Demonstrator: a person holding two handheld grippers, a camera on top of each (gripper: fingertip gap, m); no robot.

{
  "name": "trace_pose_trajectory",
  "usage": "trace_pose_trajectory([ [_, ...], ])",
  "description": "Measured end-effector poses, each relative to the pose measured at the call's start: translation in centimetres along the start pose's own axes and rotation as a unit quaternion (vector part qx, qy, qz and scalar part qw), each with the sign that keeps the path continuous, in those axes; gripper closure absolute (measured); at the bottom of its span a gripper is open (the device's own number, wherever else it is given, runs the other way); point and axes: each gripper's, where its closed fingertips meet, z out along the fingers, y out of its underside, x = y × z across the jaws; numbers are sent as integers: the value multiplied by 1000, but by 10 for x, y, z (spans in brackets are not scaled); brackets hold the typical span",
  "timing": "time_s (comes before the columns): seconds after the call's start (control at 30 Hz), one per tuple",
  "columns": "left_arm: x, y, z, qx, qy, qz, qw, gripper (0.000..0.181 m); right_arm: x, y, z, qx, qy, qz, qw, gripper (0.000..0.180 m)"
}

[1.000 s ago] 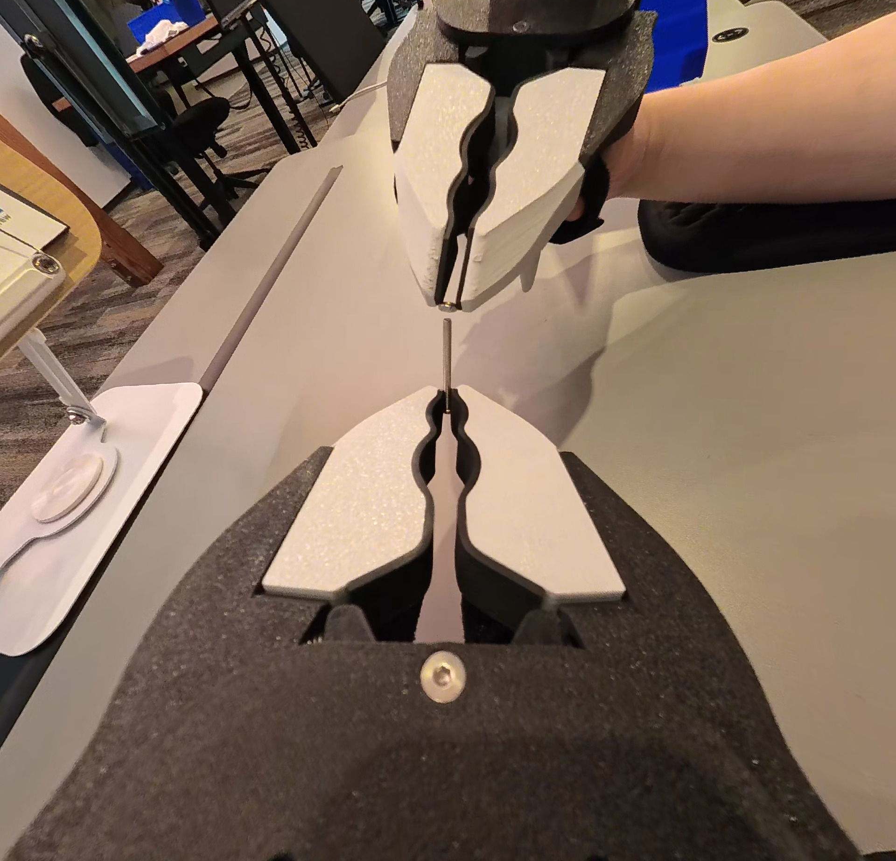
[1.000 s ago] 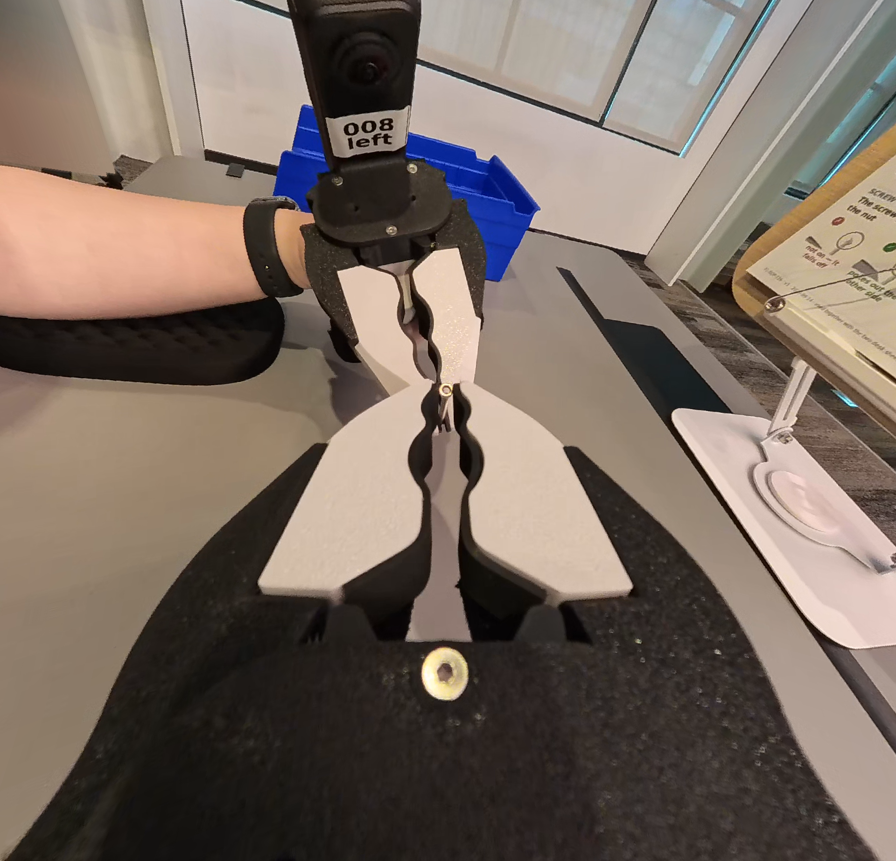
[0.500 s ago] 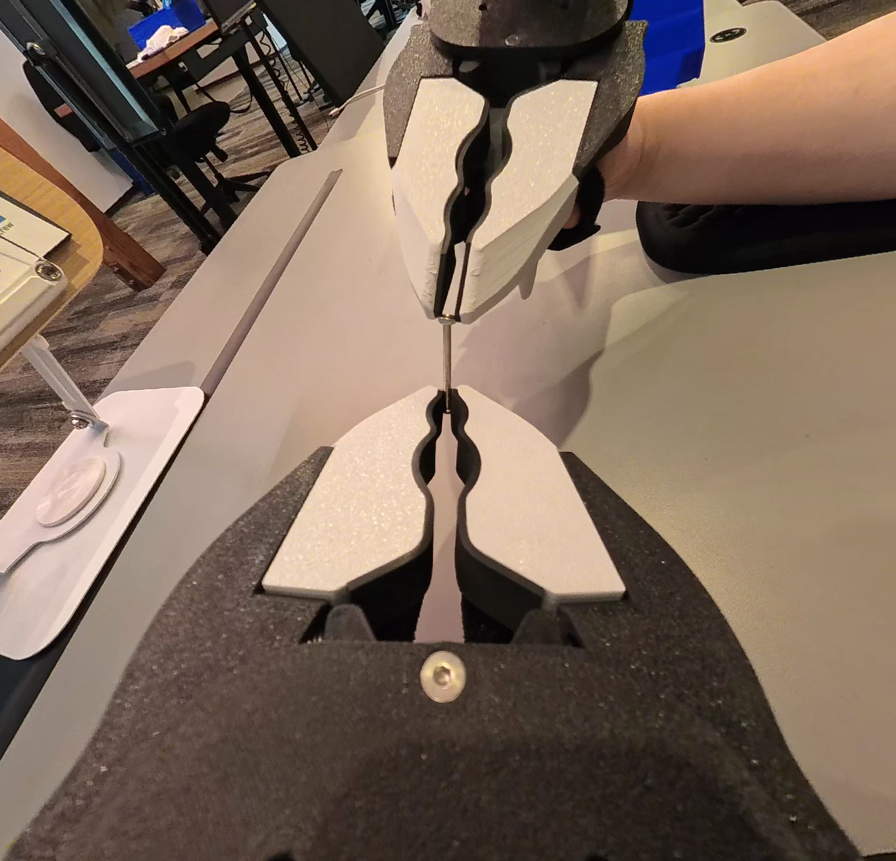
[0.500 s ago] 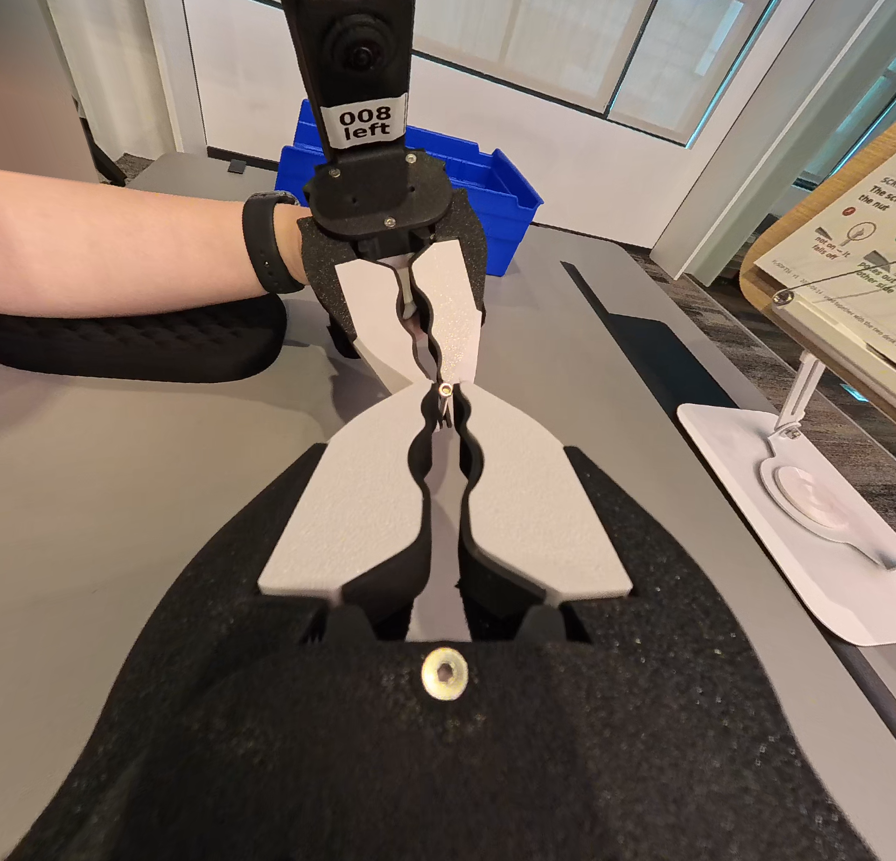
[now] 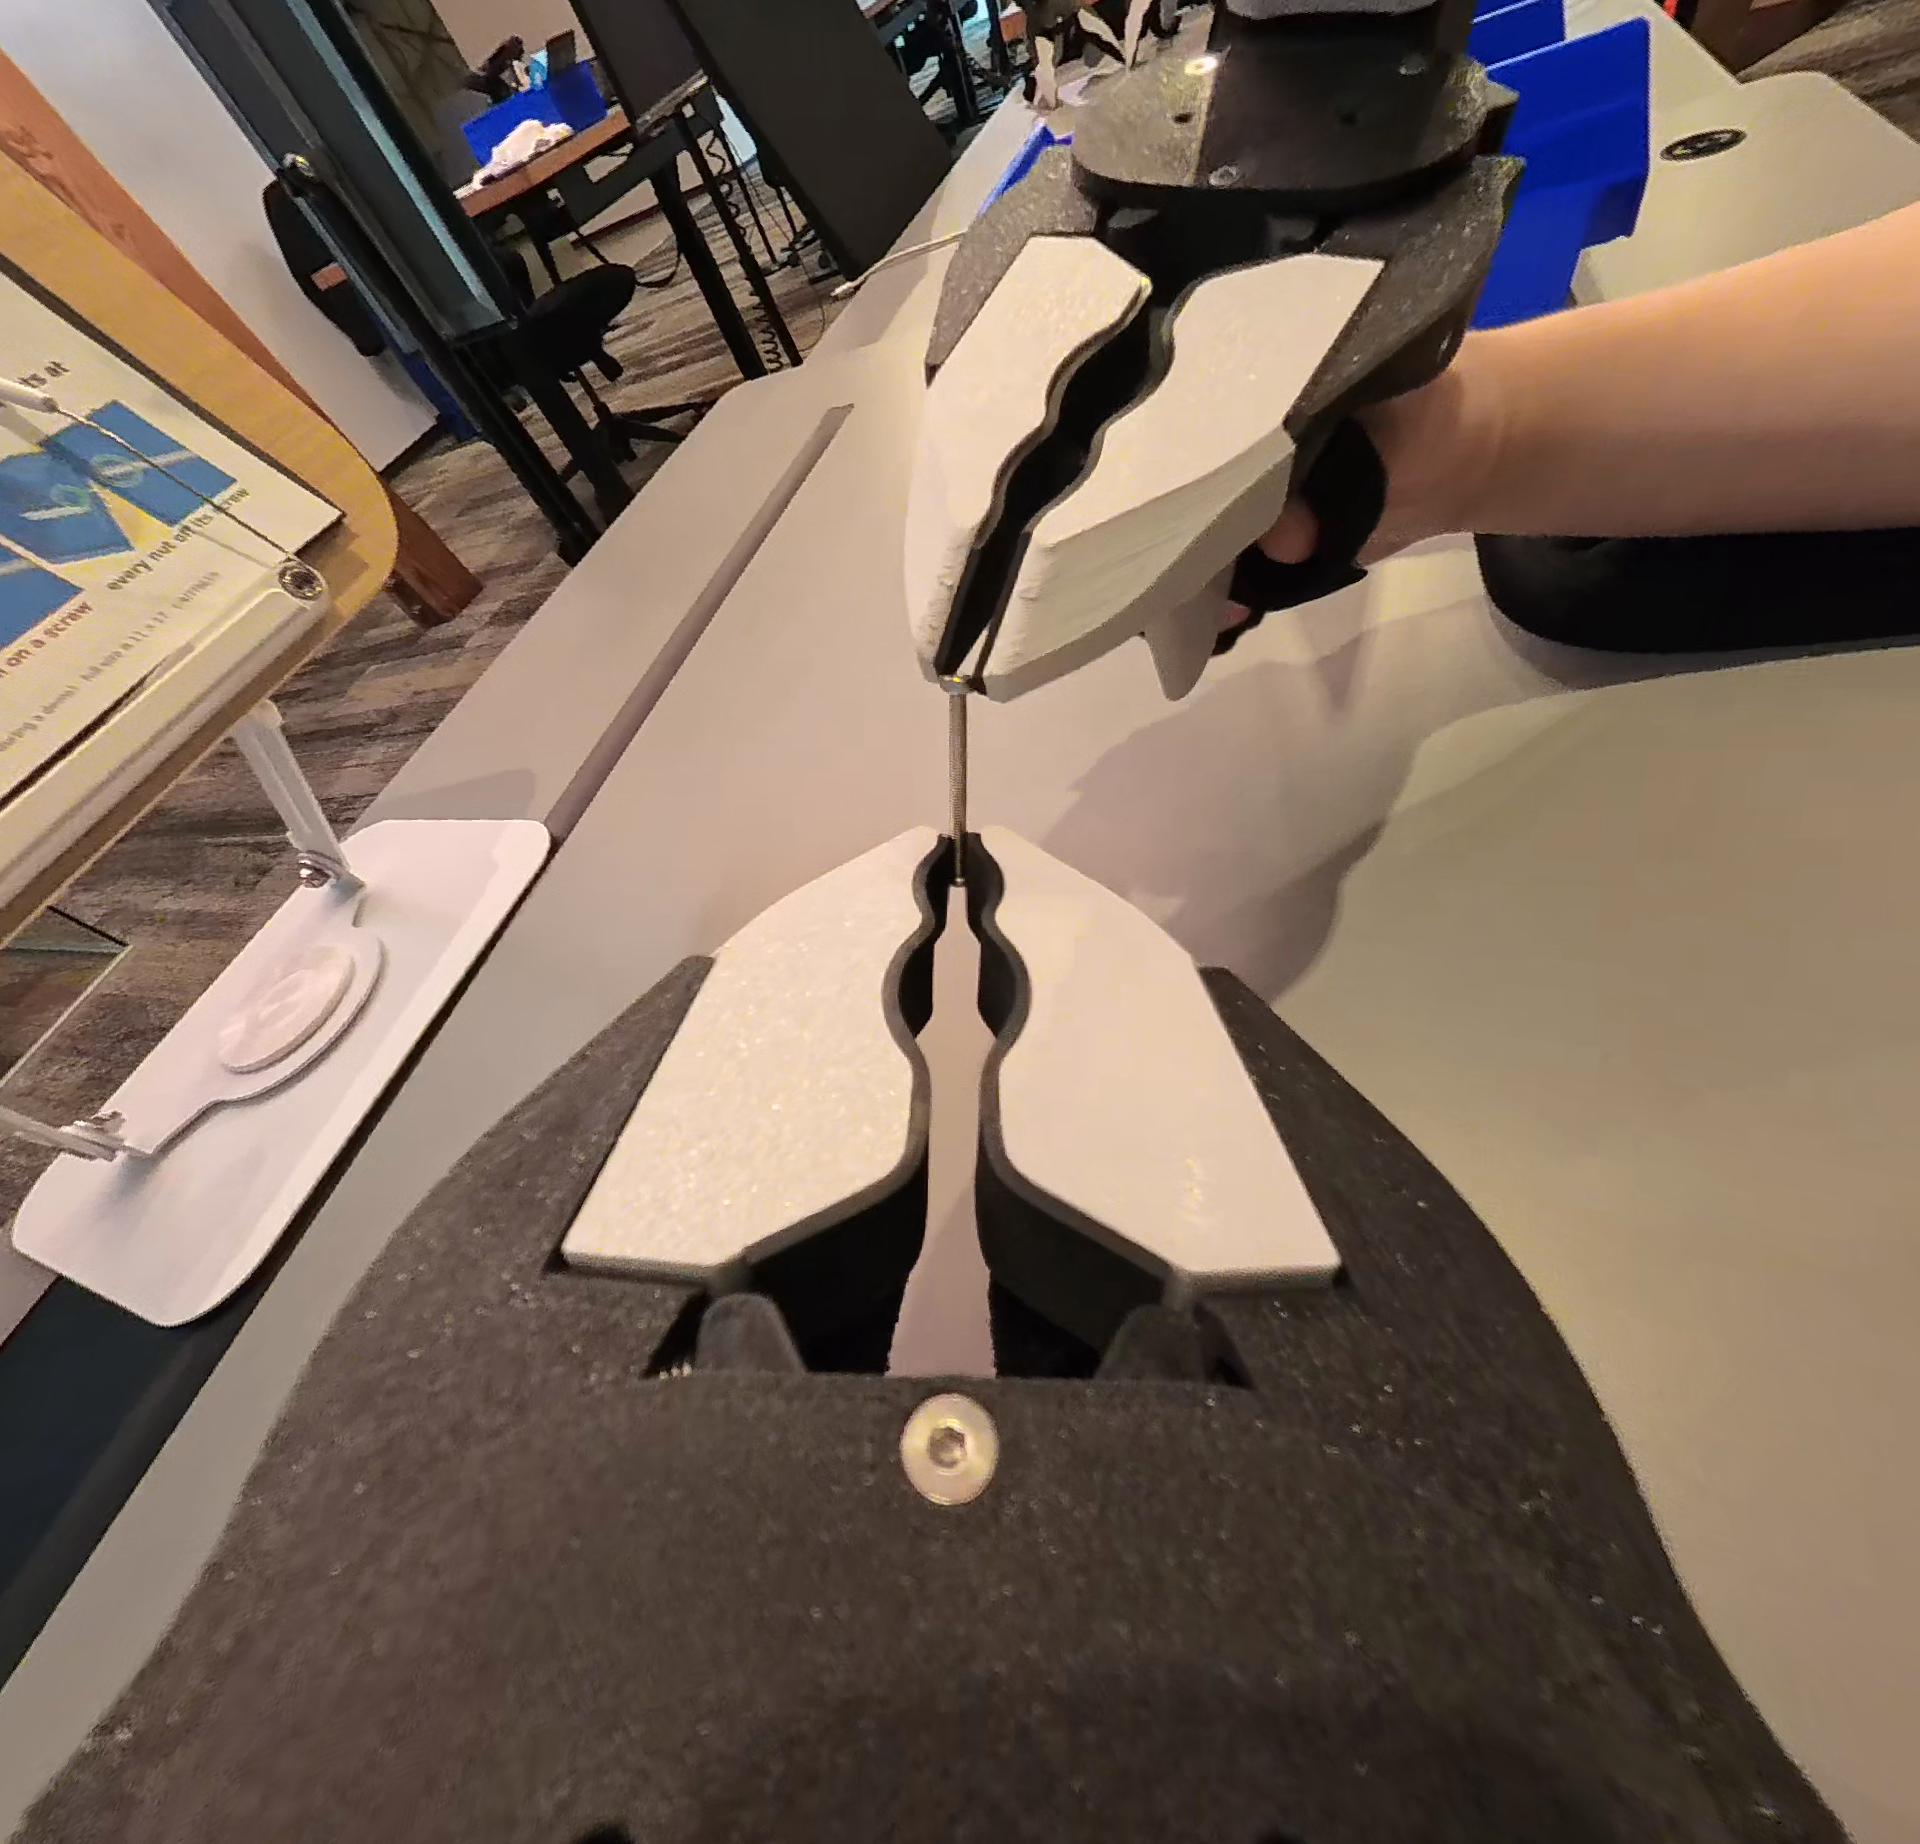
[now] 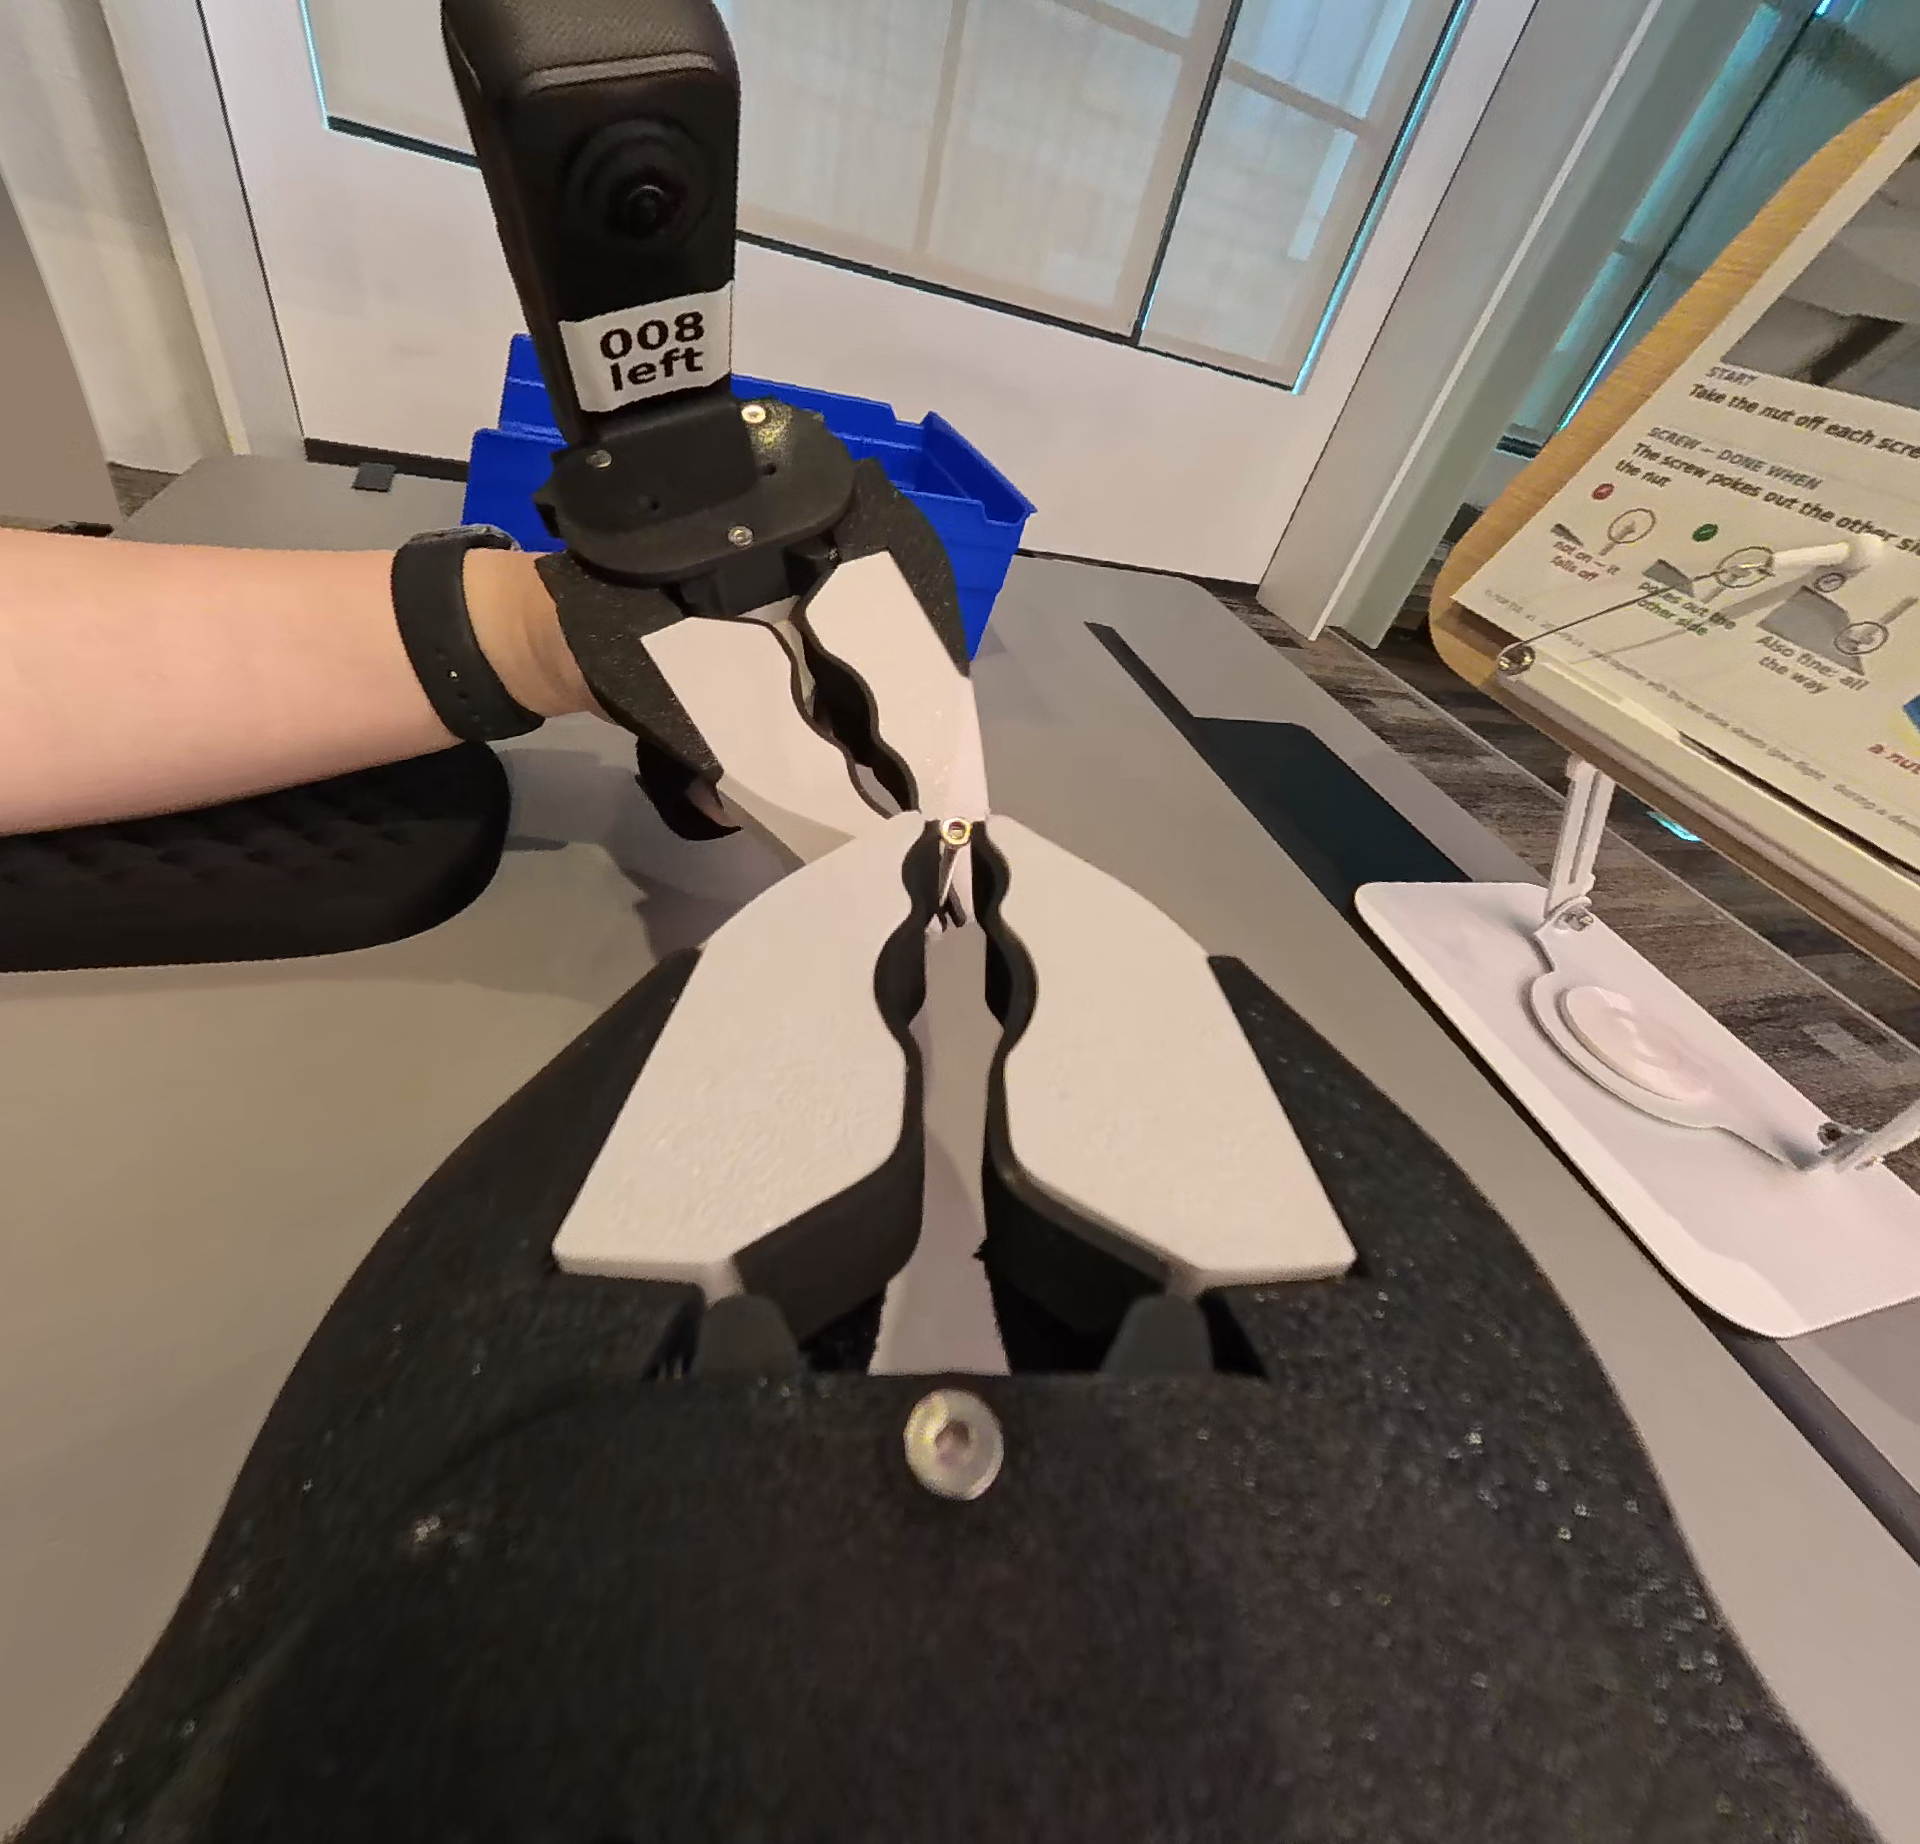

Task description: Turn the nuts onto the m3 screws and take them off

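A grey table (image 5: 1558, 963) is flanked by patterned carpet (image 5: 343, 651); black office chairs (image 5: 582, 340) and a paned window (image 6: 1039, 111) are seen behind.

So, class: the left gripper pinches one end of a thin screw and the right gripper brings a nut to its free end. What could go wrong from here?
1. The left gripper grips the screw only at its very tips, so a sideways push may tilt it.
2. The nut sits at the extreme tip of the right gripper; it could slip out and drop onto the table.
3. If nut and screw are misaligned, the thread may bind.
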Motion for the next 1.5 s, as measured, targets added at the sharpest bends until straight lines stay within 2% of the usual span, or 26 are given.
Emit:
trace_pose_trajectory([
  [0.67,-1,-2,-2,7,-2,-2,1000,179,2,-2,-1,3,13,-13,1000,171],
  [0.93,6,-5,-1,11,18,0,1000,179,-5,-3,0,-5,14,-62,998,168],
  [1.5,9,-9,-3,22,25,-1,999,179,-5,-13,-4,35,-9,-7,999,170],
])
